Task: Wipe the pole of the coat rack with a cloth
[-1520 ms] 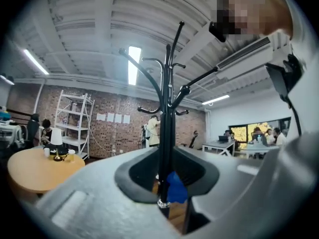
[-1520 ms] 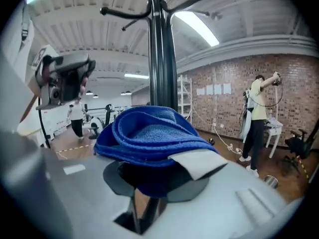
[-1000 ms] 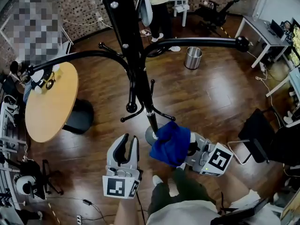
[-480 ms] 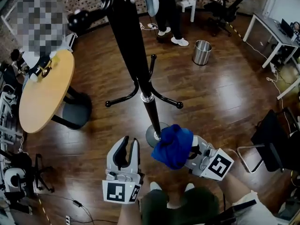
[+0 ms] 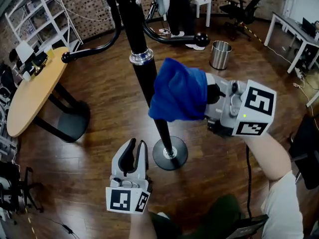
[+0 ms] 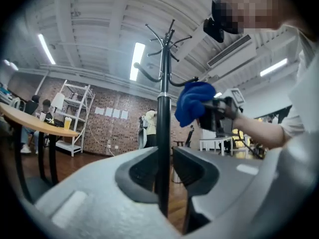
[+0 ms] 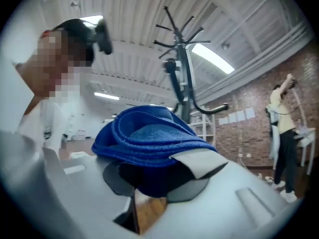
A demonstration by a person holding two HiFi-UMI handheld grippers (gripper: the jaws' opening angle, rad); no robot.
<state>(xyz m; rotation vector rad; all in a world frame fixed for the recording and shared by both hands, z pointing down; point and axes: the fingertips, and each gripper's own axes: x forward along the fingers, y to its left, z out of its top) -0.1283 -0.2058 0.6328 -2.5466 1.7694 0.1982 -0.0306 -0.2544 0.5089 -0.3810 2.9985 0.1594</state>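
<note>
**Head view: cloth beside the pole, wipe not yet in contact**

The right gripper sits at centre right of the frame, its jaws closed on a bunched blue cloth. The cloth hangs just right of the black pole, below its silver collar. In the left gripper view a thin strip of background shows between cloth and pole, so they seem not to touch.

The left gripper is at lower centre, near the round base. Its jaws stand a narrow gap apart with nothing in them. The pole only lines up behind that gap in its own view.

To wipe well, I judge the cloth should be pressed left until its loose fold wraps part of the pole, then drawn along the shaft in one steady stroke. The pressure should go through the cloth and not the hard jaw tips. The stand looks light on a small base, so pushing sideways could tip it. The free left gripper could steady the lower pole.
</note>
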